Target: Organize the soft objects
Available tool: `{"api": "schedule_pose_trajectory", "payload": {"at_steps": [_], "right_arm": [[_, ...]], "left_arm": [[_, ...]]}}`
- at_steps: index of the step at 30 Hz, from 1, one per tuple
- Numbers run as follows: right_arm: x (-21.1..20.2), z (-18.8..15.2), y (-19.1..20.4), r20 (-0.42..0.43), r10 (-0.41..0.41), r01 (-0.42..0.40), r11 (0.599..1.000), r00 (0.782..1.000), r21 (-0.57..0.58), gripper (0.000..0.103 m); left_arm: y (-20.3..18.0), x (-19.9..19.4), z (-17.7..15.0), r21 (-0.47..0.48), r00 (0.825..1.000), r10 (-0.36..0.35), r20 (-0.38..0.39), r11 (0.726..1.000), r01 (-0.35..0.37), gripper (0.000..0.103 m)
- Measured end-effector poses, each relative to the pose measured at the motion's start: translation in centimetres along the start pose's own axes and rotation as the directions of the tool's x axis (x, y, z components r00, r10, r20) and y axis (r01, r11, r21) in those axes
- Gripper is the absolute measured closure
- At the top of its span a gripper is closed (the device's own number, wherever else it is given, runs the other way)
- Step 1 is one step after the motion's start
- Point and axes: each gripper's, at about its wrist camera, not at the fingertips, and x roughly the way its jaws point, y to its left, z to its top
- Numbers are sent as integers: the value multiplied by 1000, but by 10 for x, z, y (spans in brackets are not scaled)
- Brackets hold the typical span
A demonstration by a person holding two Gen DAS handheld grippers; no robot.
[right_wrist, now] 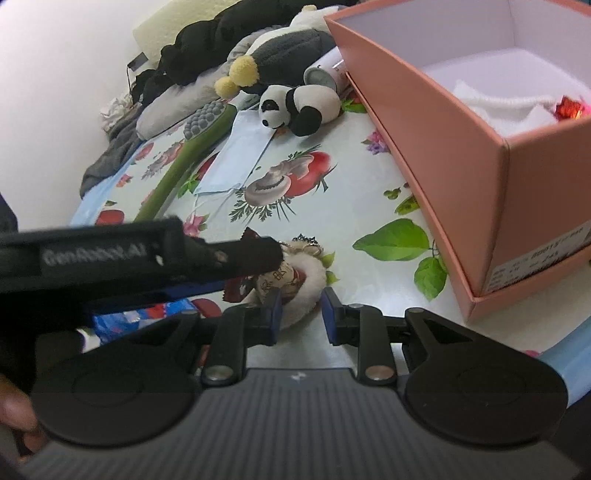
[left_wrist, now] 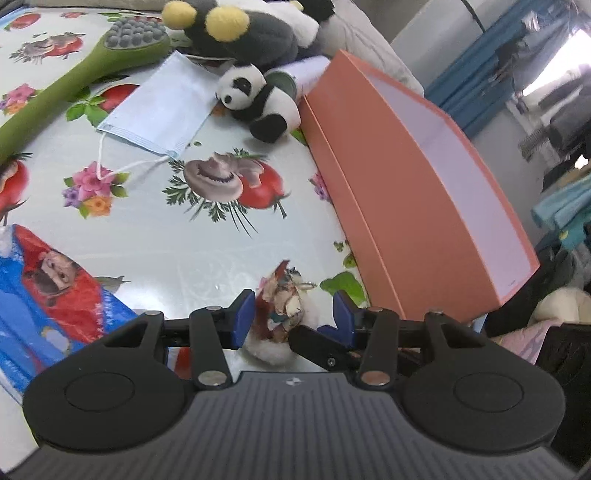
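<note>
A small fluffy white plush charm with a patterned red top (left_wrist: pixel 282 317) lies on the printed tablecloth near the front edge. My left gripper (left_wrist: pixel 293 319) is open with its blue pads on either side of it. In the right wrist view the same charm (right_wrist: pixel 295 284) sits just ahead of my right gripper (right_wrist: pixel 301 314), which is open and empty; the left gripper's black fingers (right_wrist: pixel 255 254) reach over the charm from the left. A small panda plush (left_wrist: pixel 258 101) (right_wrist: pixel 295 109) lies beside the open orange box (left_wrist: pixel 417 192) (right_wrist: pixel 436 122).
A blue face mask (left_wrist: pixel 159 110), a green massage brush (left_wrist: pixel 85 70) and a larger grey-and-yellow plush (left_wrist: pixel 236 33) lie at the back. A silver-ended tube (right_wrist: pixel 325 75) lies by the box. The box holds white padding and a red item (right_wrist: pixel 569 109). A blue-red packet (left_wrist: pixel 48 288) lies at the left.
</note>
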Motion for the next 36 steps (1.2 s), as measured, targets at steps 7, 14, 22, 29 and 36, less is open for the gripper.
{"api": "schedule_pose_trajectory", "payload": {"at_steps": [7,14,22,29,36], "right_arm": [[6,2,-5,-12,32,-32,999,999,34,75],[8,3,-3,-17,8,-8,1000,1000,-4,92],[6,2,4,-10,-21,21,997,1000,-70,98],[2,2,5,-4,-68,67,993,998,-99,100],[-18,11,-7,30,18,-19,999,999,44,96]], "left_arm": [[3,2,0,5,999,54,3,999,-54,78],[8,-6,-1,-13,1000,22,10,1000,-22,83],[8,-18,-7,-32,1000,-24,21,999,24,84],[24,-36,-8,-118,993,-108,54,986,114,87],[26,-50,-12,-91,992,-95,78,991,102,87]]}}
